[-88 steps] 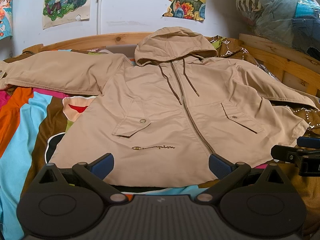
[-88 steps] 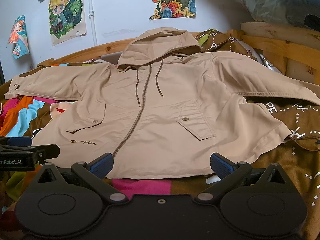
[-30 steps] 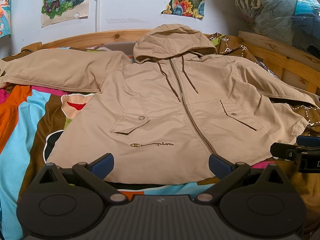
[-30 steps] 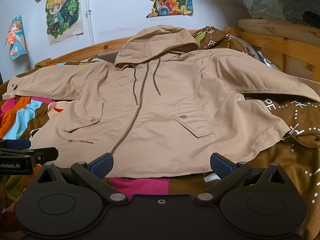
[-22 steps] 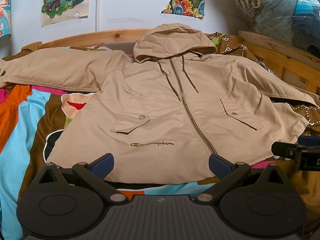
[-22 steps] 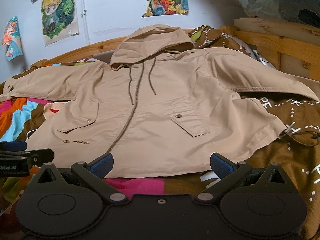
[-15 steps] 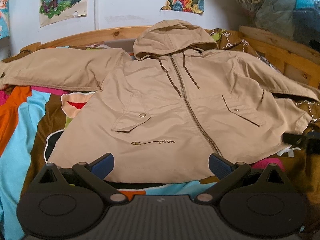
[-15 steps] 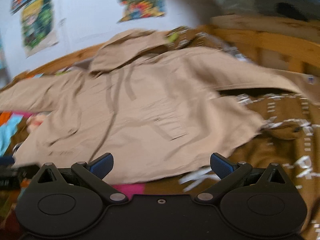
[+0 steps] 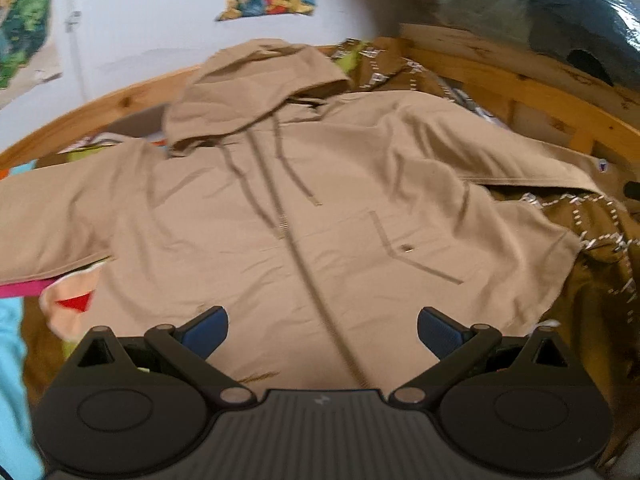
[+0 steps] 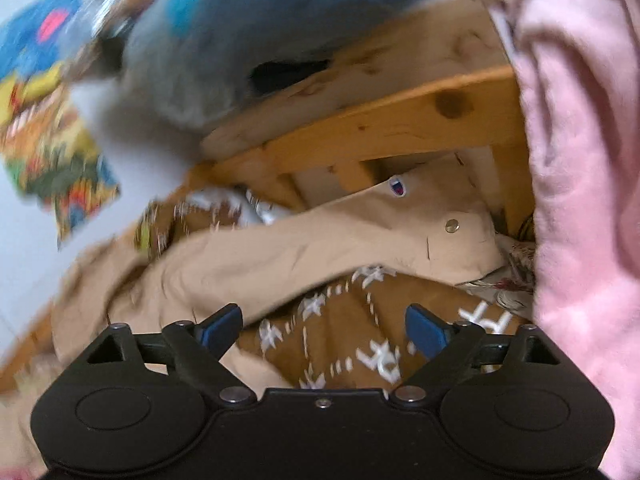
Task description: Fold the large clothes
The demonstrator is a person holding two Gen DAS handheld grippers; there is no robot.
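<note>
The tan jacket (image 9: pixel 304 216) lies spread flat, front up, on the bed (image 9: pixel 16 360), hood at 12 o'clock. The left claw (image 9: pixel 322 330) hangs released over its hem. Only the right view shows the right claw (image 10: pixel 323 326), released, facing the sleeve cuff (image 10: pixel 460 236) at 1 o'clock by the wooden rail (image 10: pixel 400 120).

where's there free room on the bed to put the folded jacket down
Little. The tan hooded jacket covers the middle. Free: the striped blanket left of its hem, under the left sleeve, and the brown patterned blanket between the right tongs, below the right sleeve. Crowded: the wooden rail and pink fabric.
</note>
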